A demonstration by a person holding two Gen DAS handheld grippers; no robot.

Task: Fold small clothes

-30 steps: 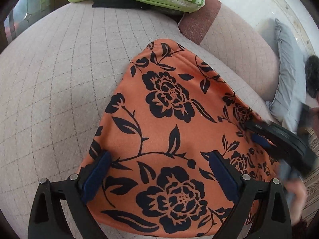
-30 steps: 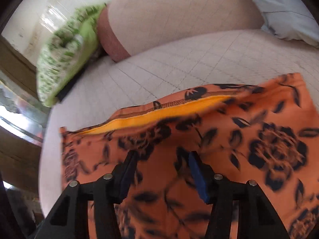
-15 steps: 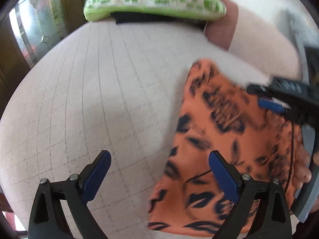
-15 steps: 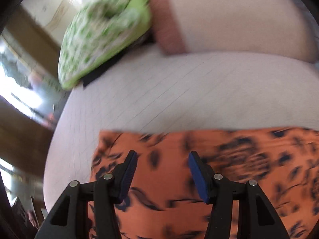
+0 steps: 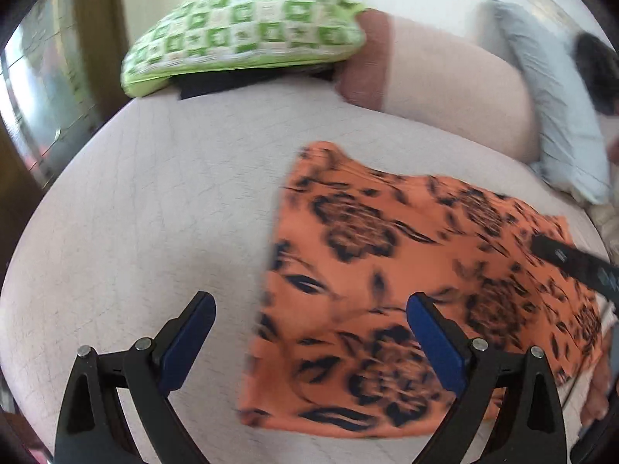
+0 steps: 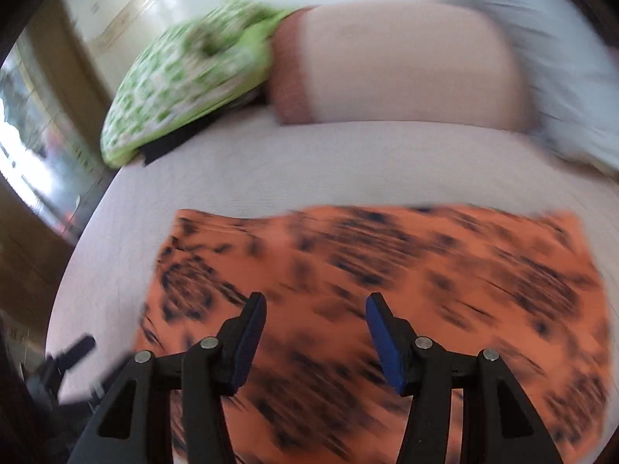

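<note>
An orange garment with black flowers (image 5: 390, 282) lies flat and folded on the pale quilted bed (image 5: 147, 208). My left gripper (image 5: 309, 344) is open and empty, held above the garment's left edge. My right gripper (image 6: 313, 332) is open and empty, above the garment (image 6: 379, 270), which is blurred in the right wrist view. One black finger of the right gripper (image 5: 572, 263) shows at the right edge of the left wrist view. The left gripper's tip (image 6: 77, 348) shows at the lower left of the right wrist view.
A green-and-white patterned pillow (image 5: 247, 31) lies at the bed's head on something black. A pink bolster (image 5: 433, 77) and a pale blue pillow (image 5: 557, 116) lie to its right. A wooden door frame and glass stand at the left.
Both grippers have pulled back and up from the garment. The garment now lies flat and folded, with more of the bed showing around it. Both jaws stay open.
</note>
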